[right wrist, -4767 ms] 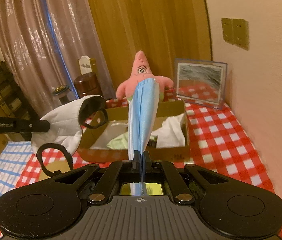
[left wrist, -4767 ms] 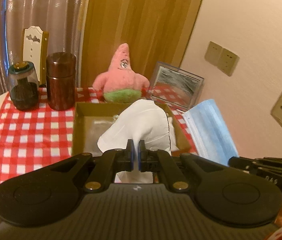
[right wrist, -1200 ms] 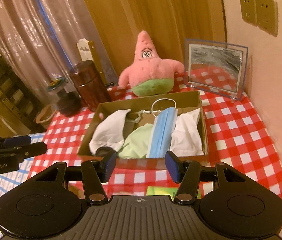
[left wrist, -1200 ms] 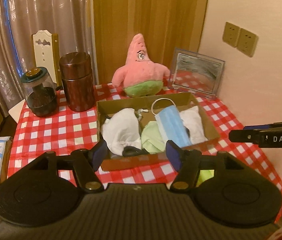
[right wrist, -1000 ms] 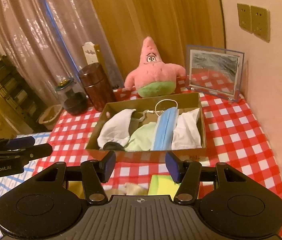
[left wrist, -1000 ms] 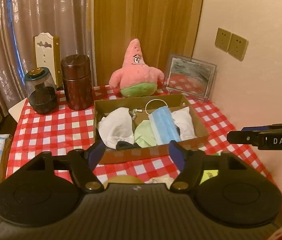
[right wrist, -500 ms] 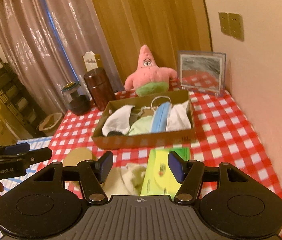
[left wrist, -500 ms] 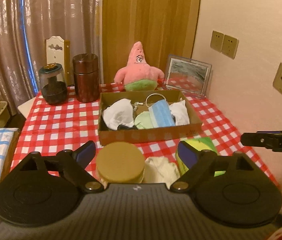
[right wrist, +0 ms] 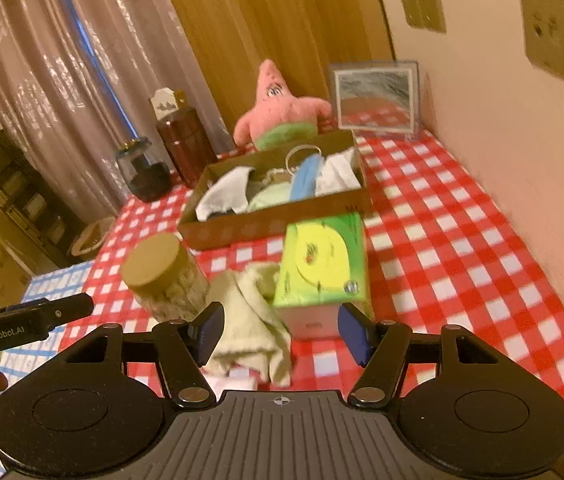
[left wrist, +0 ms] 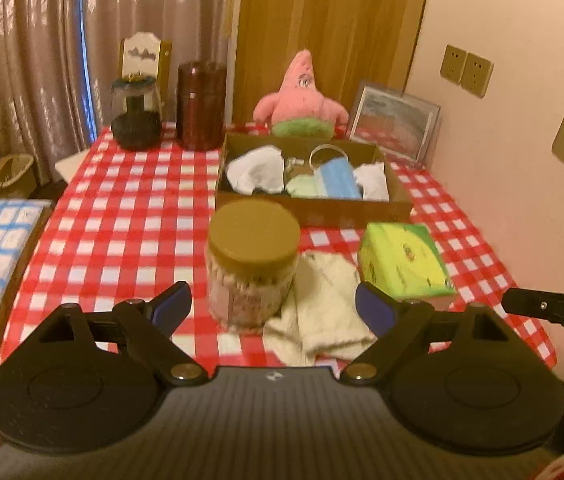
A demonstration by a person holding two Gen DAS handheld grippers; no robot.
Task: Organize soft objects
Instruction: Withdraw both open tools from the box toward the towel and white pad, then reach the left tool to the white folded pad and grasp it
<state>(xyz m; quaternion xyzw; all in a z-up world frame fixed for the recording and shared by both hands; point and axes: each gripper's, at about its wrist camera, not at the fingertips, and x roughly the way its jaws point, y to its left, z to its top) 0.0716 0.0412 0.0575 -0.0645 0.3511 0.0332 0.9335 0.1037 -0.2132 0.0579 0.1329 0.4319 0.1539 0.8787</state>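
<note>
The left tongs (left wrist: 273, 307) stand wide apart with nothing between them, hanging over a red-checked tabletop (left wrist: 129, 216). Past their tips a jar with a tan lid (left wrist: 253, 260) stands touching a crumpled cream cloth (left wrist: 328, 308), with a green and yellow tissue pack (left wrist: 404, 264) just beside the cloth. Farther back, a cardboard box (left wrist: 314, 210) holds white cloths, a pale green piece and a blue face mask (left wrist: 338, 178); a pink plush star (left wrist: 302, 98) sits behind it.

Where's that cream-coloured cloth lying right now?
The cream cloth lies crumpled on the checked tablecloth, between the lidded jar and green tissue box.
</note>
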